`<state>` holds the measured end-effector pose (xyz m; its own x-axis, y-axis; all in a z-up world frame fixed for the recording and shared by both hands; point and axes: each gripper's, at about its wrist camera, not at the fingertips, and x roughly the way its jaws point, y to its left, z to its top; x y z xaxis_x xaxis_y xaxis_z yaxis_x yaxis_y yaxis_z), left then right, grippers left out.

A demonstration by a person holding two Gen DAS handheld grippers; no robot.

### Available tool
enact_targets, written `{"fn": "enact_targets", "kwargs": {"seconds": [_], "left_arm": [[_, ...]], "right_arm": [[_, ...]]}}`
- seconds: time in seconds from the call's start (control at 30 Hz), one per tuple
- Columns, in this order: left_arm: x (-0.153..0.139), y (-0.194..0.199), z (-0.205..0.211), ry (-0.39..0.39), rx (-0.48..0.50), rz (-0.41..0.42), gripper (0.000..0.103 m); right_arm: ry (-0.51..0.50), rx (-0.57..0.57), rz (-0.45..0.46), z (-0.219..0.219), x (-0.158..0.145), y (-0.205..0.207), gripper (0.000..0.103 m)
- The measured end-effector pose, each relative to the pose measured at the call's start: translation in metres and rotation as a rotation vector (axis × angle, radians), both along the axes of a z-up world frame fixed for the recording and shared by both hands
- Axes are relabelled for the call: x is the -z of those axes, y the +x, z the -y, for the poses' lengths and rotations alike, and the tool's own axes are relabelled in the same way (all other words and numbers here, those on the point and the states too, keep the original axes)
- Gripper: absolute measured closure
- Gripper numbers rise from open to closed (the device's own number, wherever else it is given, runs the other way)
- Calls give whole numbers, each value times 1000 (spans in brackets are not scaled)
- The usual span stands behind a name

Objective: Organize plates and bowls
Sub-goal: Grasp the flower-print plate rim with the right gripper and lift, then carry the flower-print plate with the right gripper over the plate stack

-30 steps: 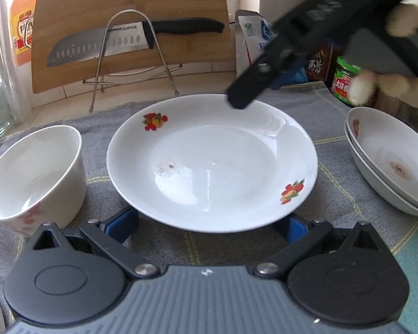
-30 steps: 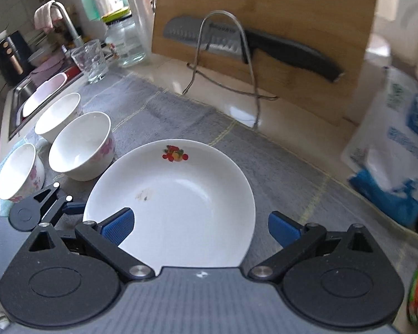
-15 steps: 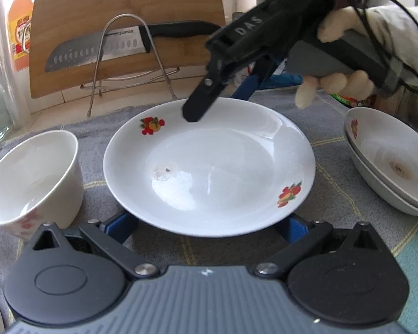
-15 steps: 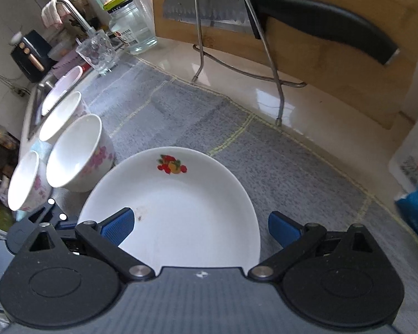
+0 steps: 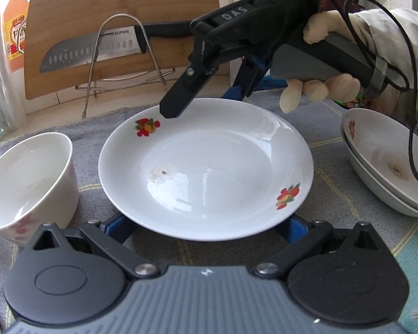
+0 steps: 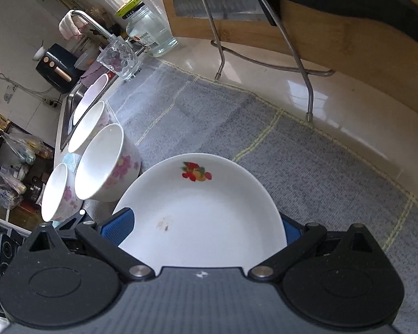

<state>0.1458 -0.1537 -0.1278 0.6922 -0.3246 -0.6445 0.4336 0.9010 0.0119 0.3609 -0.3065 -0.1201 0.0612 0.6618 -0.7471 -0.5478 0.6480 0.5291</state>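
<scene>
A white plate (image 5: 206,167) with fruit decals lies on the grey cloth (image 5: 328,144). My left gripper (image 5: 206,226) is open, its blue pads (image 5: 117,225) spread at either side of the plate's near rim. My right gripper (image 5: 202,103), held by a gloved hand (image 5: 317,83), hovers open at the far rim; in its own view the right gripper (image 6: 203,228) straddles the plate (image 6: 203,211). A white floral bowl (image 5: 28,178) stands left of the plate, and two stacked plates (image 5: 387,161) sit at the right. More floral bowls (image 6: 106,164) line up toward the sink.
A wooden cutting board (image 5: 119,19) leans at the back with a knife (image 5: 97,53) on a wire rack (image 5: 153,64). A glass tumbler (image 6: 119,58), a jar (image 6: 150,30) and the sink (image 6: 69,117) lie to the left. An orange bottle (image 5: 15,36) stands back left.
My right gripper has swung in from the right and come down to the plate's far rim. The left gripper and the plate have hardly moved.
</scene>
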Motion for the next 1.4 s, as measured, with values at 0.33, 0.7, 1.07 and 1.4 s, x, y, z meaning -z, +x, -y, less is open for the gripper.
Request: {"fn": "enact_targets", "kwargs": {"seconds": [0.33, 0.7, 1.07, 1.4], "left_arm": [[0, 2, 1, 8, 0, -6, 0], [-5, 3, 6, 60, 12, -13, 0], [-21, -9, 2, 59, 58, -12, 1], [-41, -33, 3, 70, 121, 19, 1]], "right_arm": [[15, -20, -12, 2, 1, 2, 0], [-6, -13, 0, 2, -4, -7, 0], [-20, 30, 21, 5, -20, -33, 0], [-22, 89, 47, 15, -40, -69, 0]]}}
